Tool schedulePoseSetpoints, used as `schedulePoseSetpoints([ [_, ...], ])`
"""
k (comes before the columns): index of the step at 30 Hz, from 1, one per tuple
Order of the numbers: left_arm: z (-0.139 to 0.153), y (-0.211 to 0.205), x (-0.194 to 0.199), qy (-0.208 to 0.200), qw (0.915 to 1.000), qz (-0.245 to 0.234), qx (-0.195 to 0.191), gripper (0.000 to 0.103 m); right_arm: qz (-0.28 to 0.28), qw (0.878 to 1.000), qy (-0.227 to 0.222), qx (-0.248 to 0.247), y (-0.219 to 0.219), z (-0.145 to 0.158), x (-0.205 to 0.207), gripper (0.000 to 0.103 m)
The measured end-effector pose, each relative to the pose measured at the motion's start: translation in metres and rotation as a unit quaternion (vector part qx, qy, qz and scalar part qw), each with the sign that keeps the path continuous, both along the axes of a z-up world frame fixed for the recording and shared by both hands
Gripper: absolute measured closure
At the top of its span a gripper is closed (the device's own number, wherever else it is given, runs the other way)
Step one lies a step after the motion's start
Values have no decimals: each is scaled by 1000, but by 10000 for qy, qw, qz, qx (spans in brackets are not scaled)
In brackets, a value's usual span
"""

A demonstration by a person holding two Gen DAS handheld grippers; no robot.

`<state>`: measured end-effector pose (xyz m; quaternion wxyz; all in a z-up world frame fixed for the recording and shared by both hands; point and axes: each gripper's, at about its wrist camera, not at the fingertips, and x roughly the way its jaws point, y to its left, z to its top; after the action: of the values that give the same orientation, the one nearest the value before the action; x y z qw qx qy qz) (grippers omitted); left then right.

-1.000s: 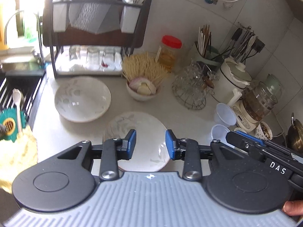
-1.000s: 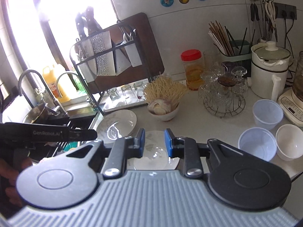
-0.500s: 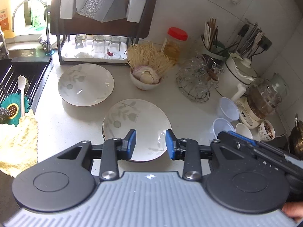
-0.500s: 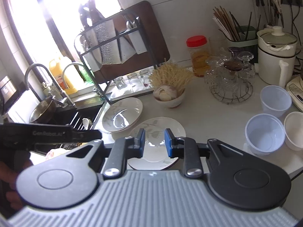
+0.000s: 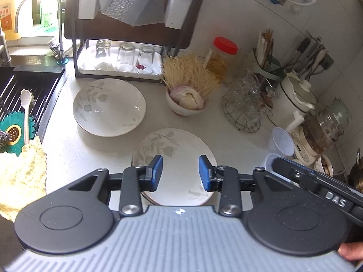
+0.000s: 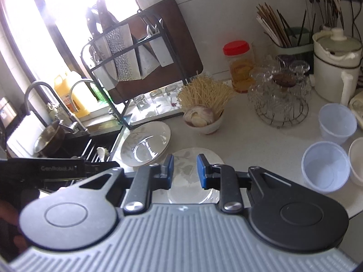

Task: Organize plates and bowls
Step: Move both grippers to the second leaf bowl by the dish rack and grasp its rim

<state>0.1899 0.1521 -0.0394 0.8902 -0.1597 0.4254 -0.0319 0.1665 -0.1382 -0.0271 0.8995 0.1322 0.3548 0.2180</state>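
Two white plates with a grey leaf print lie on the pale counter. The near plate (image 5: 179,156) (image 6: 188,174) sits just beyond both grippers. The far plate (image 5: 109,106) (image 6: 146,146) lies to its left, by the sink edge. Two translucent plastic bowls (image 6: 325,166) (image 6: 337,123) and a white bowl (image 6: 357,161) stand at the right. My left gripper (image 5: 180,173) is open and empty above the near plate. My right gripper (image 6: 185,171) is open and empty above the same plate.
A black dish rack (image 5: 127,34) with upturned glasses stands at the back. A bowl with noodles and garlic (image 5: 188,99), a red-lidded jar (image 5: 221,56), a wire glass stand (image 5: 247,104) and a white kettle (image 6: 335,68) line the back. The sink (image 5: 25,95) is left.
Both grippers have drawn back and up over the counter, so the plates sit further ahead in both views. Their jaws stayed open and empty.
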Motion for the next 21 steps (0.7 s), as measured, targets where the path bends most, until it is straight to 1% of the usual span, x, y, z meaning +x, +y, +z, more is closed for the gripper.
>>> schedulePoseSetpoints([
  [4, -5, 14, 17, -29, 9999, -83, 62, 60, -49, 9999, 124, 36, 11, -5, 15, 76],
  [7, -6, 29, 24, -52, 9999, -89, 94, 55, -80, 9996, 271, 69, 24, -11, 27, 76],
  [11, -11, 54, 35, -3, 9999, -97, 122, 53, -168, 9996, 209, -78, 43, -8, 38, 76],
  [12, -12, 61, 38, 3, 9999, -102, 113, 52, -187, 9995, 195, -142, 48, -8, 41, 72],
  [13, -14, 68, 41, 11, 9999, -107, 113, 51, -197, 9995, 184, -170, 53, -8, 44, 66],
  [14, -15, 76, 44, 16, 9999, -92, 114, 49, -203, 9995, 176, -180, 57, -9, 47, 50],
  [15, -17, 84, 45, -5, 9999, -55, 122, 48, -196, 9995, 166, -181, 61, -9, 49, 39],
  [16, -19, 91, 48, -22, 9999, -6, 145, 48, -163, 9995, 175, -209, 65, -10, 52, 37],
  [17, -22, 98, 50, 6, 9999, 41, 166, 48, -120, 9994, 201, -264, 69, -10, 54, 38],
  [21, -32, 124, 57, 98, 9998, 164, 45, 47, -12, 9990, 390, -232, 79, -15, 65, 38],
])
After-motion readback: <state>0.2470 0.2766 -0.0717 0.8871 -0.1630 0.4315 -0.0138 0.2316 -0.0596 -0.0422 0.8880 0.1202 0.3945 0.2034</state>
